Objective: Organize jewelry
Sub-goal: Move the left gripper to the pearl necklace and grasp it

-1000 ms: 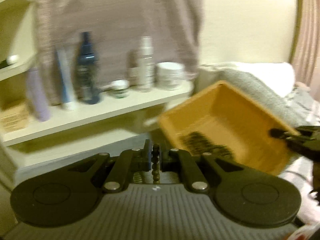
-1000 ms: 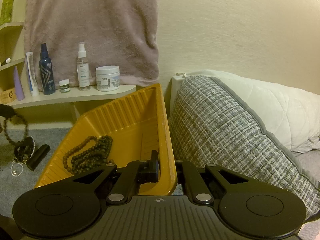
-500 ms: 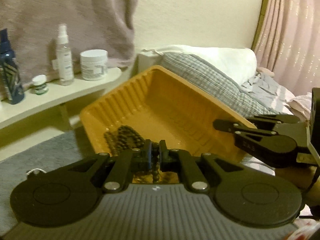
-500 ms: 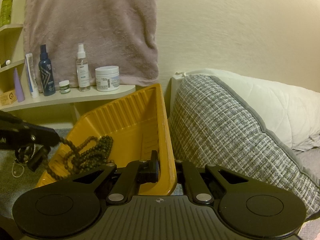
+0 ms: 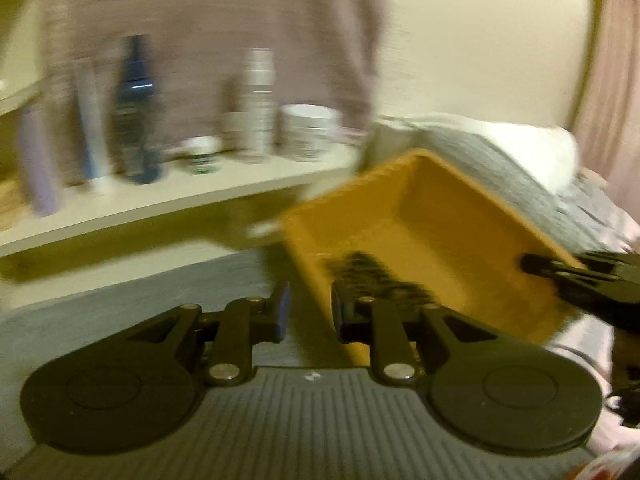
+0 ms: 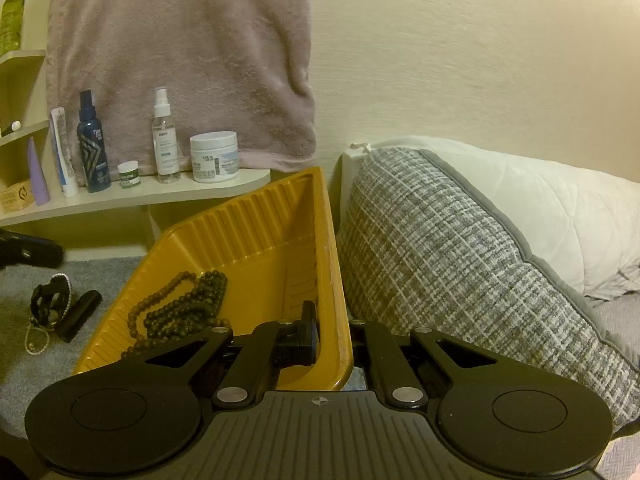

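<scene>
Right gripper (image 6: 334,340) is clamped on the near wall of the yellow tray (image 6: 256,236), one finger inside, one outside the rim. That grip holds the tray tilted up off the grey carpet (image 6: 24,276), so anything dropped in slides toward the low corner. It also keeps the tray steady as the collecting bin.

Dark bead necklace (image 6: 180,304) lies heaped in the tray at about 9 o'clock from the clamped rim, resting on the ribbed floor. It is loose, nothing touching it.

Left gripper (image 5: 306,308) is empty with the jaws parted to a moderate gap. The left view is badly motion-blurred, so the tray edge seen past the right finger is probably behind it, not gripped. In that view the tray sits at 2 o'clock, beads a dark smear near its low edge.

More jewelry waits on the carpet at 9 o'clock in the right view: a pearl strand (image 6: 34,336) tangled with a black band (image 6: 46,300), and a black tube (image 6: 78,316) just beside them. They are well apart from the tray. Likely next job for the free left gripper is those pieces.

Shelf (image 6: 132,196) with bottles and the pillow (image 6: 440,248) are background only.
</scene>
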{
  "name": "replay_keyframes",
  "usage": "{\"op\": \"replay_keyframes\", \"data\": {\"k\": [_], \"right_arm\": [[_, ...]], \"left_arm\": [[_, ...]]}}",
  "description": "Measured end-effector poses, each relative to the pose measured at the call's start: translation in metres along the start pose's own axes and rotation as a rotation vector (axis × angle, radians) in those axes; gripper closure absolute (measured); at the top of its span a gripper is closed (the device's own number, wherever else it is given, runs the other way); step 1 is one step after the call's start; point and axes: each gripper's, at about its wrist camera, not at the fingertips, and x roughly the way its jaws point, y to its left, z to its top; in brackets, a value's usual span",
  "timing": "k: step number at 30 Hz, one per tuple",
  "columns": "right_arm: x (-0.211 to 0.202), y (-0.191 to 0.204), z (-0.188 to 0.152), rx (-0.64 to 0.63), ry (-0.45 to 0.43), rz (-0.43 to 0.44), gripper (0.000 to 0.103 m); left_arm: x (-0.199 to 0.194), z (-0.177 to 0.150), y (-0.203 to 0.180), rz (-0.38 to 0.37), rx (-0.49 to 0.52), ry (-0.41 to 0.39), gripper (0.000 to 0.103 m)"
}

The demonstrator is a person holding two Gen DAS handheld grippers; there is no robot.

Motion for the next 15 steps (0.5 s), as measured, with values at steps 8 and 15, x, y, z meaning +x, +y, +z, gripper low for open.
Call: {"op": "replay_keyframes", "data": {"k": [8,15], "right_arm": [[0.0,0.0,0.0,0.0,0.001,-0.002,0.098],[0.001,0.001,0.0,-0.003,0.001,-0.005,0.098]], "left_arm": [[-0.031,-0.018,0.081,0.2,-0.134,-0.013,0.084],[-0.038,-0.042,0.113,0.291,-0.166,0.013,0.084]]}}
